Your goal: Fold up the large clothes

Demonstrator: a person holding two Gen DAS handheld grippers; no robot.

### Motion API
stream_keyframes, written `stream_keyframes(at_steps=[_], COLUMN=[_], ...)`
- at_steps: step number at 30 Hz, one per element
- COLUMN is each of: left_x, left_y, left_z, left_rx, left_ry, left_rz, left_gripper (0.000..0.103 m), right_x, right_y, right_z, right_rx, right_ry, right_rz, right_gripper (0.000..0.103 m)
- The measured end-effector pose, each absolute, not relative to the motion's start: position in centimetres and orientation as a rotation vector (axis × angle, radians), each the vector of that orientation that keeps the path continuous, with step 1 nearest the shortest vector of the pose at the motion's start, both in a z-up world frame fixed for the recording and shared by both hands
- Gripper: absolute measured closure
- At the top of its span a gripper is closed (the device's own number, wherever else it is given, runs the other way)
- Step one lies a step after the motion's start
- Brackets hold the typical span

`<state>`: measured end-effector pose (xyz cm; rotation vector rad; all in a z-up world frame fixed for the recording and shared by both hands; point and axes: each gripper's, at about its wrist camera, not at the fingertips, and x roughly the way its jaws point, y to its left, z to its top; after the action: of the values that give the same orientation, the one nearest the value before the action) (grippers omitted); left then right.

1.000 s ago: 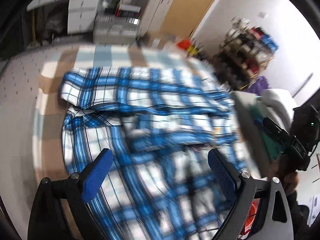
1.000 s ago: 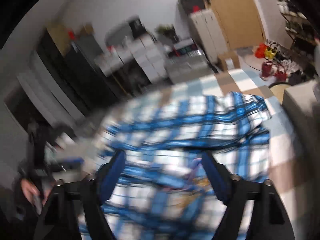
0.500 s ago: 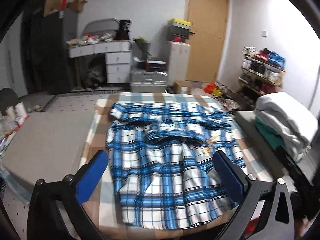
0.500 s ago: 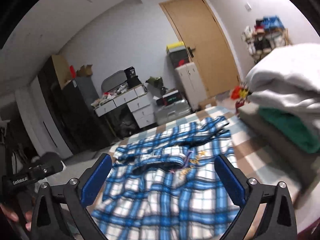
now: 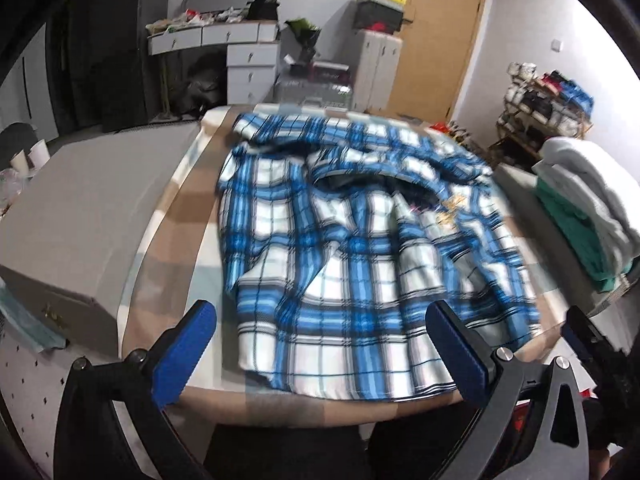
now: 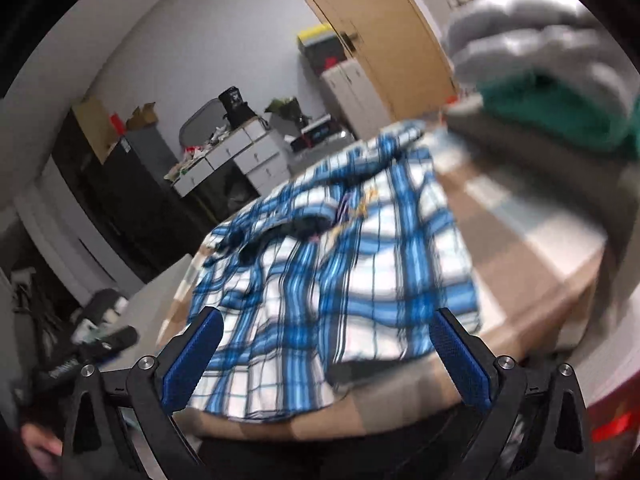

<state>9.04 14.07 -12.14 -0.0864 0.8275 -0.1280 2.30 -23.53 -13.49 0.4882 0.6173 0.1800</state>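
Centre of the left wrist view is filled by a table covered with a brown, pale-blue and white checked cloth (image 5: 176,216), its near edge running along the lower part of the frame. Spread on that cloth is the blue, white and black plaid shirt (image 5: 360,248), lying rumpled and mostly flat, collar end toward the upper middle, one sleeve bunched across the top, hem just inside the table's near edge. In the right wrist view the same shirt (image 6: 340,280) is seen tilted, stretching from lower left up toward upper centre, hem near the table edge. A grey box-like block (image 5: 80,216) sits at the left of the left view, touching the cloth's left side. A folded stack of grey and green clothes (image 5: 580,216) is seen at the right edge, on a grey surface beside the table; it appears blurred in the upper right of the right view (image 6: 552,80). A wooden door (image 5: 440,32), white drawers (image 5: 248,56) and a cluttered rack (image 5: 548,104) are seen behind. The left gripper (image 5: 320,344) is spread wide at the bottom of its frame, its blue pads (image 5: 184,352) off the fabric, nothing gripped; jaws were just opening. The right gripper (image 6: 324,356) is likewise released wide over the hem, nothing held, jaws just opening.
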Motion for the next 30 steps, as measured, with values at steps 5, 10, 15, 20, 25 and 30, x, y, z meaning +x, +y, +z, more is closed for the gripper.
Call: stream_keyframes(at_steps=[5, 10, 15, 20, 25, 30], left_x=[9.4, 10.1, 10.4, 10.4, 10.7, 10.7], left_y=[13.9, 14.2, 14.3, 15.8, 17.7, 18.9], left_z=[-14.0, -15.0, -14.9, -14.7, -15.1, -16.1], left_rx=[-0.095, -0.104, -0.06, -0.037, -0.019, -0.011], left_ry=[0.849, 0.861, 0.822, 0.771, 0.8, 0.895], left_rz=[-0.114, -0.117, -0.108, -0.068, -0.028, -0.005], left_gripper=[0.001, 0.001, 0.001, 0.001, 0.001, 0.001], right_x=[1.1, 1.6, 1.3, -0.2, -0.2, 0.0], right_y=[-21.5, -20.0, -19.6, -18.8, -18.2, -18.3], right_z=[-12.6, -13.1, -14.9, -14.8, -15.1, -15.3], right_rx=[0.398, 0.309, 0.284, 0.208, 0.193, 0.21], right_ry=[0.486, 0.348, 0.242, 0.149, 0.162, 0.175], right_rz=[0.239, 0.193, 0.092, 0.09, 0.14, 0.159], right_gripper=[0.0, 0.0, 0.0, 0.0, 0.0, 0.0])
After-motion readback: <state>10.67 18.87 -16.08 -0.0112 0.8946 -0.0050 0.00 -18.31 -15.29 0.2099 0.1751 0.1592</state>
